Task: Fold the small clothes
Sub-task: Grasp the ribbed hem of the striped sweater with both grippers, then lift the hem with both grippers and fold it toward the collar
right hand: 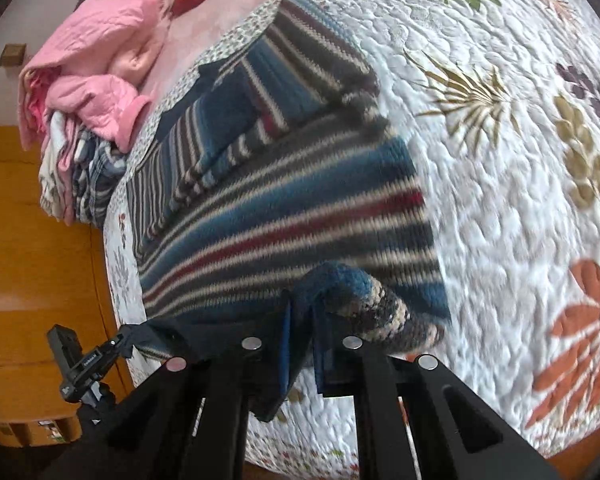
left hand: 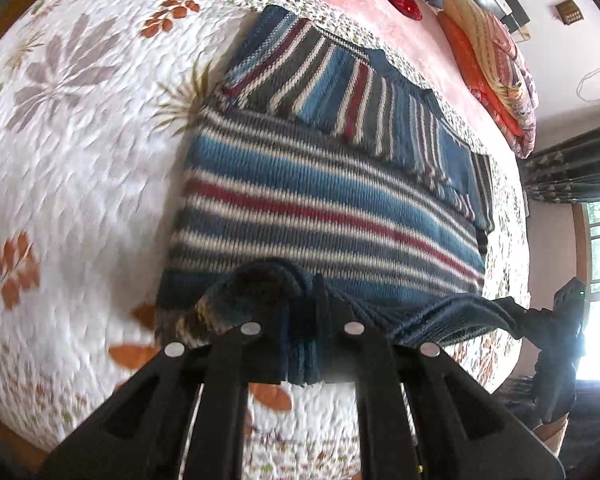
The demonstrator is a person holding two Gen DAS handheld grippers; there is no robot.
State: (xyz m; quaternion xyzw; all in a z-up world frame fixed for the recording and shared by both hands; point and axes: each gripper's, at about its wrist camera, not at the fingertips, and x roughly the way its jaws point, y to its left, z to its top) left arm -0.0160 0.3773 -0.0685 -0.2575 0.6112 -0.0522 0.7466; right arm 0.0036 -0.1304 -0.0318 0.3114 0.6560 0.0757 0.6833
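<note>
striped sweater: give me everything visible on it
The striped sweater is a chunky knit in blue, grey, white and dark red bands. It lies flat on the floral quilt, sleeves folded across its upper body. The left gripper and right gripper are each shut on the near hem, which is bunched and lifted off the quilt. Its far end reaches the quilt's edge.

The sweater (left hand: 320, 200) lies on the quilt (left hand: 80, 160), which covers the bed; its sleeves are folded across the far part of its body; its near hem is lifted off the quilt, clamped between the fingers of the left gripper (left hand: 302, 312) at one corner and the right gripper (right hand: 300, 320) at the other; beyond the sweater, at the far side of the bed, lies a heap of clothes (right hand: 96, 92); a folded blanket (left hand: 496, 76) lies there too.
</note>
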